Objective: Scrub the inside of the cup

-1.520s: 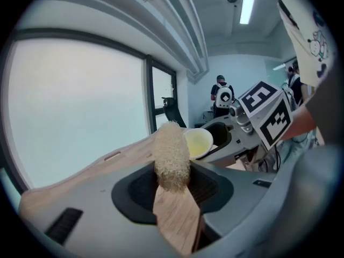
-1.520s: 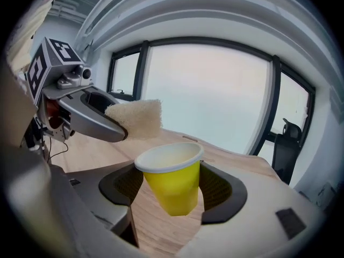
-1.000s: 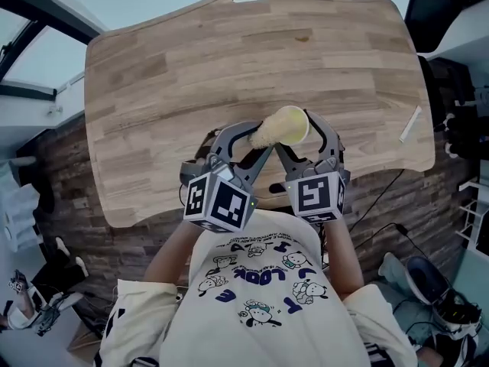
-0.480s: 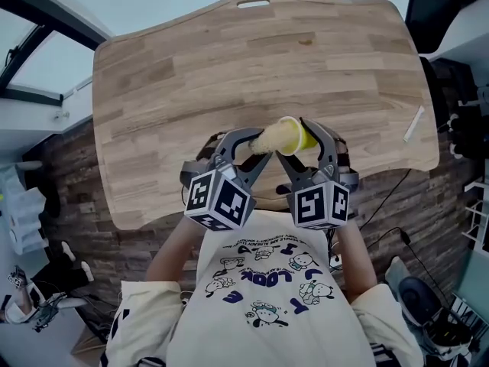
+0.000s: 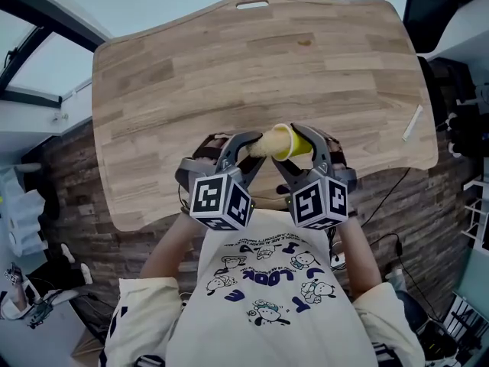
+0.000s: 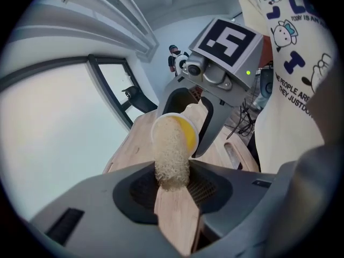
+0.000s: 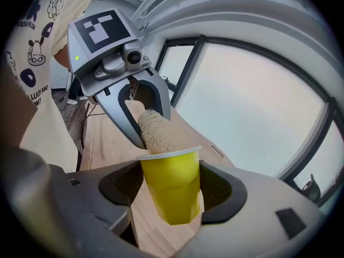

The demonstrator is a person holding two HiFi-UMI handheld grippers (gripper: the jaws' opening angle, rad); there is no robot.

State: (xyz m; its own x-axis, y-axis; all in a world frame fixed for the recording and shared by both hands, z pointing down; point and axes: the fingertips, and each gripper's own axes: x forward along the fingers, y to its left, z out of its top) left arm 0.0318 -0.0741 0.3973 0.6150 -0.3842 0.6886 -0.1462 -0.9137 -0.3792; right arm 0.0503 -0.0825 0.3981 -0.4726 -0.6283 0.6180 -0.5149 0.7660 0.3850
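A yellow cup (image 7: 173, 186) with a white rim is clamped between the jaws of my right gripper (image 7: 173, 190), held above the near edge of the table. Its mouth faces my left gripper (image 6: 173, 184), which is shut on a beige loofah scrubber (image 6: 171, 152). The scrubber's far end reaches into the cup (image 6: 181, 131). In the head view both grippers meet over the table's front edge, with the cup (image 5: 286, 141) on the right and the scrubber (image 5: 262, 144) on the left. The right gripper (image 5: 299, 145) and left gripper (image 5: 243, 150) point towards each other.
The wooden table (image 5: 229, 67) stretches away beyond the grippers. A white strip-like object (image 5: 410, 124) lies near its right edge. A handle slot (image 5: 253, 4) is cut in the far edge. Cables and a shoe lie on the floor to the right.
Both grippers have drawn a little nearer to the person. The cup has tipped so its yellow side shows more than its mouth, and the scrubber sits deeper in it.
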